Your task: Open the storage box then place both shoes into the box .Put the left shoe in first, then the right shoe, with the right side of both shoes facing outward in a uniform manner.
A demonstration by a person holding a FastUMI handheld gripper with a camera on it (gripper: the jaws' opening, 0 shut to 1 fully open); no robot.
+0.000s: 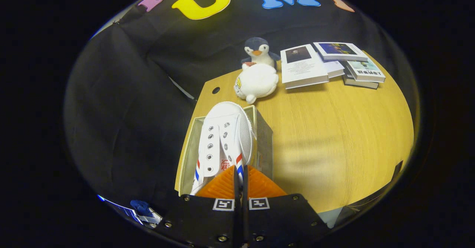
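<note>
Gripper view: claw (239, 179) fingers pinched on the white shoe (224, 140) heel, shoe sitting in the open storage box (265, 136) on the wood surface (334, 129). Beyond the box: plush toys (256, 81), books (326, 64), black cloth wall. Shoe's red tongue logo unreadable.

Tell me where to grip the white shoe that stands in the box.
Grip the white shoe at its heel collar, from above: it stands toe-away in the storage box, whose walls block its sides. The gripper is already closed there.
</note>
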